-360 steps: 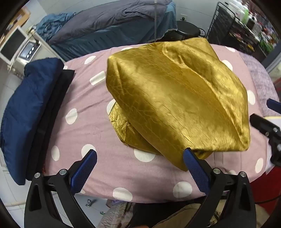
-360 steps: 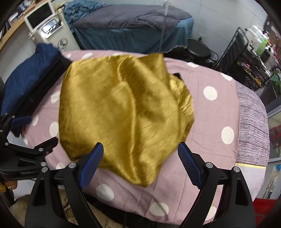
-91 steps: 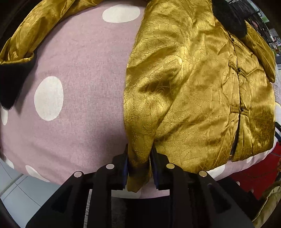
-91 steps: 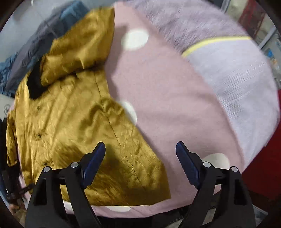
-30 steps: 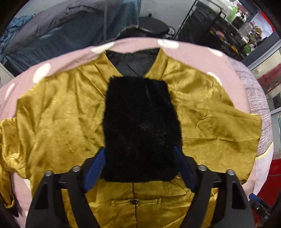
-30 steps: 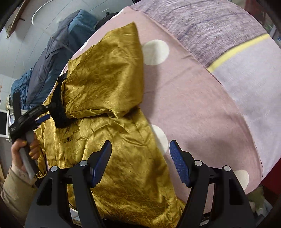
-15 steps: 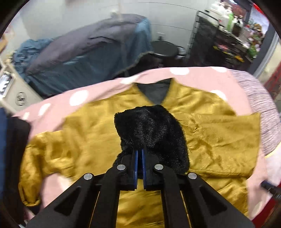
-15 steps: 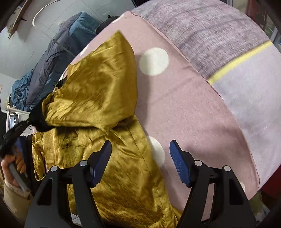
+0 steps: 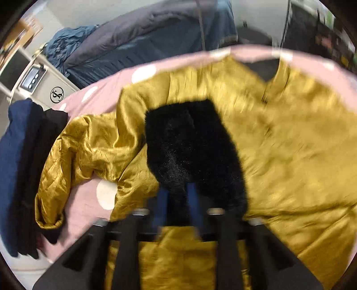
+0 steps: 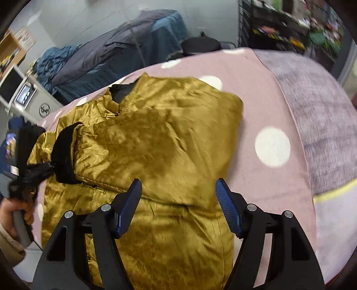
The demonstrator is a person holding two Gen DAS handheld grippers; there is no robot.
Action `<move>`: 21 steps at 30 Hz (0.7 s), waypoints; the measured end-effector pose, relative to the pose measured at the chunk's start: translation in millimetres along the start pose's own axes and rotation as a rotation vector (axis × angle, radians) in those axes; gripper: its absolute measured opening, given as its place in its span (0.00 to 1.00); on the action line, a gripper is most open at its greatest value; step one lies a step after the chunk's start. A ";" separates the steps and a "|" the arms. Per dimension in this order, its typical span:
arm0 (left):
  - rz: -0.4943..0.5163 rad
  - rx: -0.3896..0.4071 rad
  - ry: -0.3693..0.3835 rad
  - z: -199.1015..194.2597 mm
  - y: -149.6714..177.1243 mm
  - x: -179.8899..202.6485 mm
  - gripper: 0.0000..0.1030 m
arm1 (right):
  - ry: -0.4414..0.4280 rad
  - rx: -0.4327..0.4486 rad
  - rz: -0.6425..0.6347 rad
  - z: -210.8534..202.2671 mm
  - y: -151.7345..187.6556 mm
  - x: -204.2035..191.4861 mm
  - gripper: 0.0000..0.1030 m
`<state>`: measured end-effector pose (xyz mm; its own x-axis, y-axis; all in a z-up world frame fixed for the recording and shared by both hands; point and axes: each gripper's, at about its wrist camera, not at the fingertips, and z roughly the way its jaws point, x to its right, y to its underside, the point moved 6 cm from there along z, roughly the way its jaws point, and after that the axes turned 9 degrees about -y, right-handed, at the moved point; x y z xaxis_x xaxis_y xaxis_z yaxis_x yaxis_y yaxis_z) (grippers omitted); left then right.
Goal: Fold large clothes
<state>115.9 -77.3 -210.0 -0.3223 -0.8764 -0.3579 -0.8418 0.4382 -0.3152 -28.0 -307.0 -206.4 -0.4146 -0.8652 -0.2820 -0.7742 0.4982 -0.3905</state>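
A gold satin jacket (image 9: 290, 145) lies spread on the pink dotted bedcover (image 10: 256, 89). One sleeve is folded across its front (image 10: 167, 138), ending in a black fur cuff (image 9: 189, 145). My left gripper (image 9: 177, 196) is at the near end of that cuff. Its jaws are opening, and fur still lies in the narrow gap between the blue pads. The right wrist view shows the same gripper (image 10: 33, 171) at the cuff (image 10: 64, 154), held by a person's hand (image 10: 13, 207). My right gripper (image 10: 178, 203) hovers open above the jacket's lower front, with nothing between its fingers.
Folded dark blue and black clothes (image 9: 13, 167) are stacked at the bed's left edge. A grey-purple blanket (image 10: 323, 122) covers the right end. Behind stand another bed with dark bedding (image 9: 145, 40), a white machine (image 9: 33, 78) and a wire rack (image 10: 279, 20).
The left jaws, fully shut on the fur cuff half a second ago, have parted. The left view swung left. My right gripper rolled and moved over the jacket, and the sleeve now lies across its front.
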 end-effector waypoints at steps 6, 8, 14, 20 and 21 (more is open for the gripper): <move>0.038 0.051 0.048 -8.1 -3.4 31.2 0.76 | 0.032 -0.081 -0.066 53.7 -4.7 -13.6 0.66; 0.112 0.013 0.020 8.2 1.4 50.6 0.76 | 0.091 -0.135 -0.069 74.3 1.6 -7.4 0.66; 0.221 -0.092 -0.036 59.4 18.8 79.1 0.83 | 0.159 -0.180 -0.175 104.3 22.7 -3.7 0.73; 0.157 -0.168 0.006 80.8 13.7 76.4 0.95 | 0.190 -0.198 -0.189 116.9 21.8 -8.9 0.86; 0.144 -0.191 0.030 82.4 12.7 74.3 0.95 | 0.188 -0.211 -0.185 119.3 21.6 -10.6 0.91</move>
<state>117.0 -120.4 -313.0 -0.4551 -0.8145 -0.3598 -0.8521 0.5157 -0.0896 16.7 -280.3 -316.4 -0.3240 -0.9448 -0.0490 -0.9182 0.3265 -0.2242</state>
